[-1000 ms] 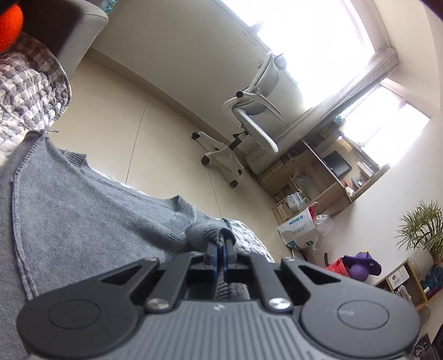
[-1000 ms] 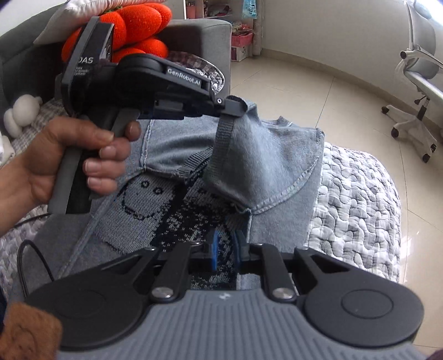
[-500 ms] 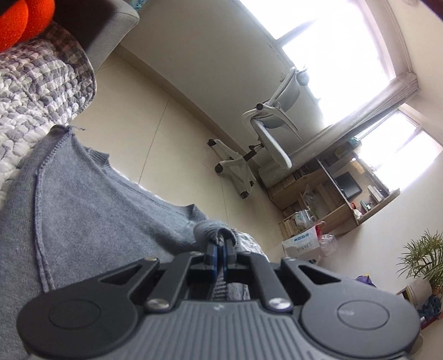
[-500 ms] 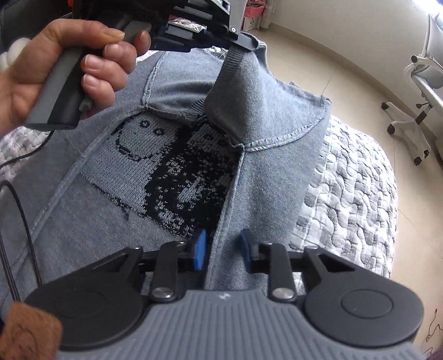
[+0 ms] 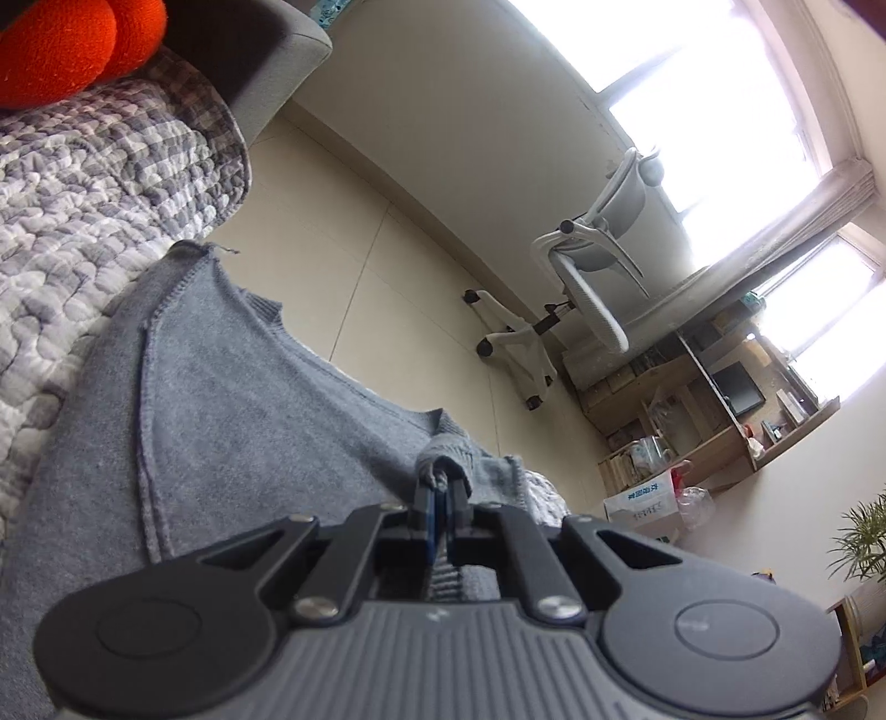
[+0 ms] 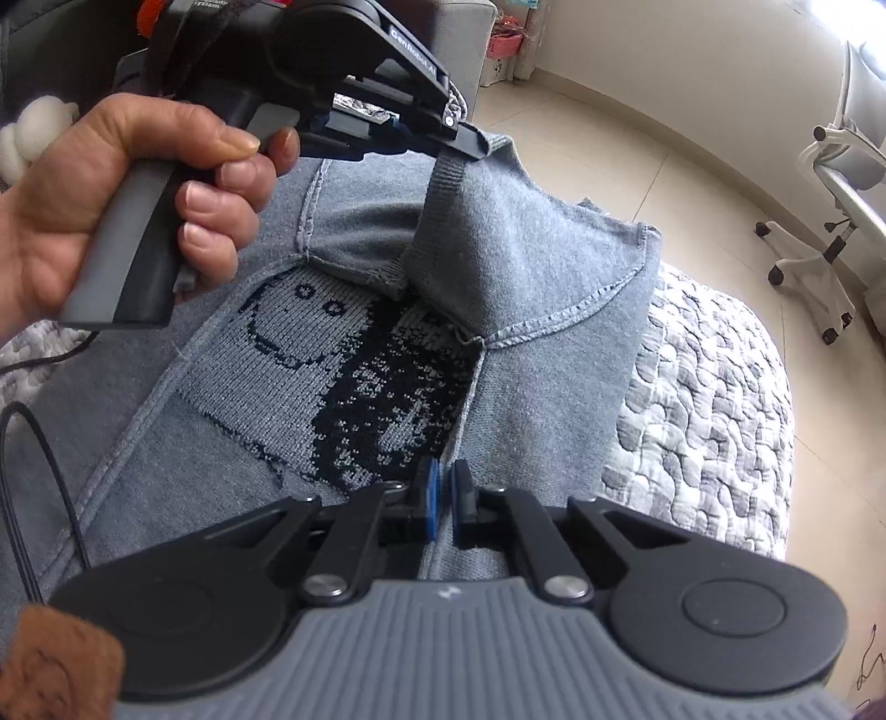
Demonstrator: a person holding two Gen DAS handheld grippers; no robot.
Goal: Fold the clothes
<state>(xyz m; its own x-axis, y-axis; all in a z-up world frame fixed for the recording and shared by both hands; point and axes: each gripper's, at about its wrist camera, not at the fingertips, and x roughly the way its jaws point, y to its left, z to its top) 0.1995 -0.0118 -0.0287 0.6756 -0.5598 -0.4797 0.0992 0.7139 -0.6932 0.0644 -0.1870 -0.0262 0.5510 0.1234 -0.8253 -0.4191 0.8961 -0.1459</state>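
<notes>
Grey sweater [image 6: 554, 387]: spread on quilt [image 6: 720, 415], sleeve cuff lifted mid-fold, folding unfinished. Left gripper [image 5: 440, 498]: clenched on cuff. Right gripper [image 6: 441, 490]: over sweater's seam, nearly closed; grasp uncertain.

This is looking like a lived-in room of a home, part bedroom or lounge and part study. A grey-and-white quilted cover [image 6: 714, 399] is lying over a soft surface, with a grey upholstered sofa arm [image 5: 260, 50] and an orange plush toy [image 5: 66, 39] sitting beside it. Pale floor tiles [image 5: 398, 288] are stretching to a plain wall under bright windows [image 5: 714, 83]. A white swivel office chair [image 5: 587, 288] is standing near a wooden desk [image 5: 736, 399] that is carrying a small monitor and clutter, and a leafy potted plant [image 5: 864, 537] is showing at the right edge.
</notes>
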